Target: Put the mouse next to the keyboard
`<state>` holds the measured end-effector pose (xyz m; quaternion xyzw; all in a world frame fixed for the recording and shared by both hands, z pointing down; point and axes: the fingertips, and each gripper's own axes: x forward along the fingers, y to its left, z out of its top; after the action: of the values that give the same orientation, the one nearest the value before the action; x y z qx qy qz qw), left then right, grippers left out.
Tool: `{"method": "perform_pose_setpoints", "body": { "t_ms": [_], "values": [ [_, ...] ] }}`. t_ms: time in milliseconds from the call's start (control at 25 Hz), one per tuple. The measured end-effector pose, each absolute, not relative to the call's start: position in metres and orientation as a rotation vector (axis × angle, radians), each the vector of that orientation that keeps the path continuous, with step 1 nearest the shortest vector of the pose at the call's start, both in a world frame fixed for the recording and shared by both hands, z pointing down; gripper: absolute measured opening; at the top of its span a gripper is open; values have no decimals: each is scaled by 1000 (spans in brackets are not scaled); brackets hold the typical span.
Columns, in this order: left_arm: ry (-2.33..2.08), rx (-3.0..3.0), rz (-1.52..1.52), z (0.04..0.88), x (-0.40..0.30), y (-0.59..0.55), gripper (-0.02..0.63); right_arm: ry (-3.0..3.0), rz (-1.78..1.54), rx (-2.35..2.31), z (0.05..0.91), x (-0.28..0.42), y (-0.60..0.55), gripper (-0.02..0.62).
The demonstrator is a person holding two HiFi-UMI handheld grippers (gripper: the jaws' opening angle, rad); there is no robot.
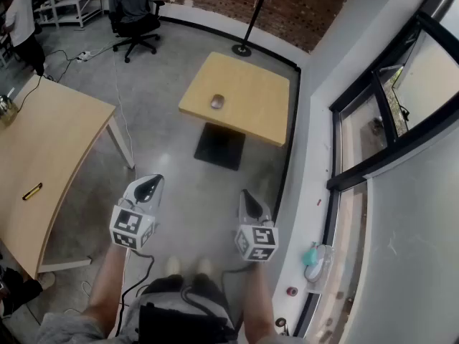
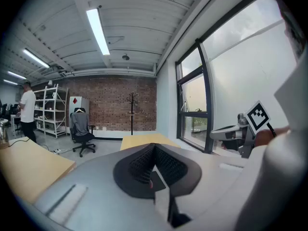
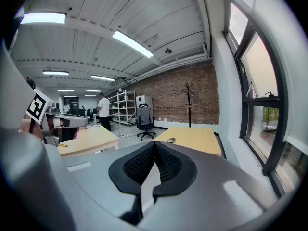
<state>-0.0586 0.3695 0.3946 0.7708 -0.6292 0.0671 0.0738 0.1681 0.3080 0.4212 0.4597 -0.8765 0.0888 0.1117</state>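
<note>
A grey mouse [image 1: 217,101] lies on a small square wooden table [image 1: 251,113] across the floor, far ahead of both grippers. No keyboard shows in any view. My left gripper [image 1: 148,185] and right gripper [image 1: 248,196] are held side by side above the concrete floor, both pointing toward that table. Each has its jaws shut with nothing between them. In the right gripper view the mouse [image 3: 171,140] is a small shape on the table [image 3: 197,139], beyond the right gripper [image 3: 154,147]. The left gripper [image 2: 154,150] looks over the same table [image 2: 144,139]; the mouse is not seen there.
A large wooden table [image 1: 43,156] with a small yellow object [image 1: 31,191] stands to the left. Behind are an office chair [image 1: 135,14], a coat stand base [image 1: 242,49], a person [image 1: 21,21] and shelving. A window wall [image 1: 373,120] runs along the right. A cable [image 1: 118,99] lies on the floor.
</note>
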Motion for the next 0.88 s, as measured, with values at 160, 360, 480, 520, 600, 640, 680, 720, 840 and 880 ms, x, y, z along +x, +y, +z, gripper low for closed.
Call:
{"method": "perform_pose_setpoints", "body": {
  "t_ms": [160,360,480,520,600,640,680,720,840,880],
  "values": [
    [-1884,2319,192,391,-71,364,-2,-2563,291,1349,421,156,306,14],
    [-1866,2332,188,394,-84,361,-2,-2586,313,1368,420,142,304,15],
    [-1862,2316,175,397,-92,359,-2,-2577,316,1371,420,134,300,15],
    [-1861,2313,171,397,-94,357,-2,-2568,318,1372,420,132,298,15],
    [-1859,2312,165,397,-95,352,-2,-2544,317,1379,423,130,292,15],
    [-1859,2313,162,397,-97,350,-2,-2531,315,1382,425,129,289,15],
    [-1862,2312,161,398,-98,346,-2,-2521,311,1384,427,128,285,15],
    [-1865,2311,160,398,-101,342,-2,-2516,308,1384,430,126,281,15],
    [-1871,2303,163,401,-110,327,-2,-2506,311,1377,436,118,264,15],
    [-1873,2302,166,401,-113,320,-2,-2507,314,1376,437,115,257,15]
  ]
}}
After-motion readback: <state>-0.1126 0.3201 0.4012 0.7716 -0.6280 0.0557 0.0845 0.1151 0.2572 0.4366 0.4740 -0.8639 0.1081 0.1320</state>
